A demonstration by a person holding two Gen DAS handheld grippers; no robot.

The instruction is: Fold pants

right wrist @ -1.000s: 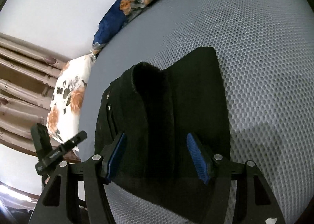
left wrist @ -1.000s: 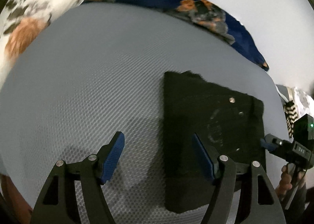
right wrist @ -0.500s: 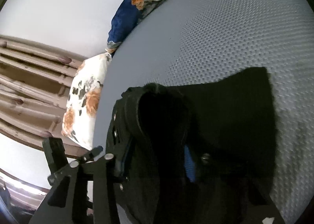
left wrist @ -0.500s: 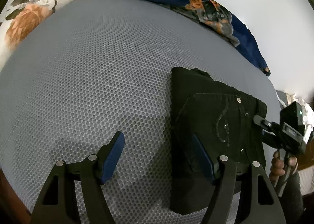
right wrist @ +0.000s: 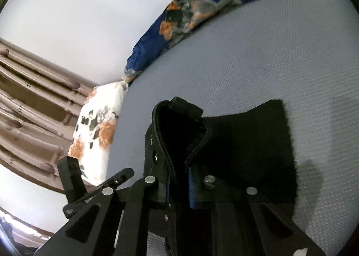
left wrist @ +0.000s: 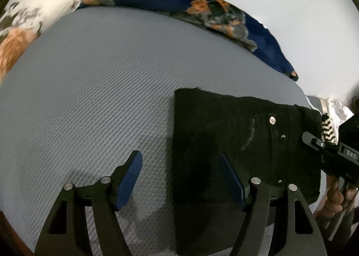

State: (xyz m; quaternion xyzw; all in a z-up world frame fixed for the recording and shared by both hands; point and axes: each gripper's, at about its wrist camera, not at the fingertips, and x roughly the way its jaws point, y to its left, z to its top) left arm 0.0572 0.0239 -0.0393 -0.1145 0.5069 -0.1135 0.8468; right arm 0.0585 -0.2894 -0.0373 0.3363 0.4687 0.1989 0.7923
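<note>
The black pants (left wrist: pixel 235 148), already folded into a compact rectangle, lie on the grey bed (left wrist: pixel 101 90) at about 3 o'clock in the left wrist view. The left gripper (left wrist: pixel 181 179) hovers with jaws spread and empty, one finger over the fabric's edge, likely ready to steady the stack. The right gripper (right wrist: pixel 179 188) is closing its jaws on the waistband edge, probably to lift it for another fold. Only the right wrist view shows that pinch and the raised waistband; the left wrist view alone shows the flat pocket and a hand (left wrist: pixel 336 197) at 4 o'clock.
</note>
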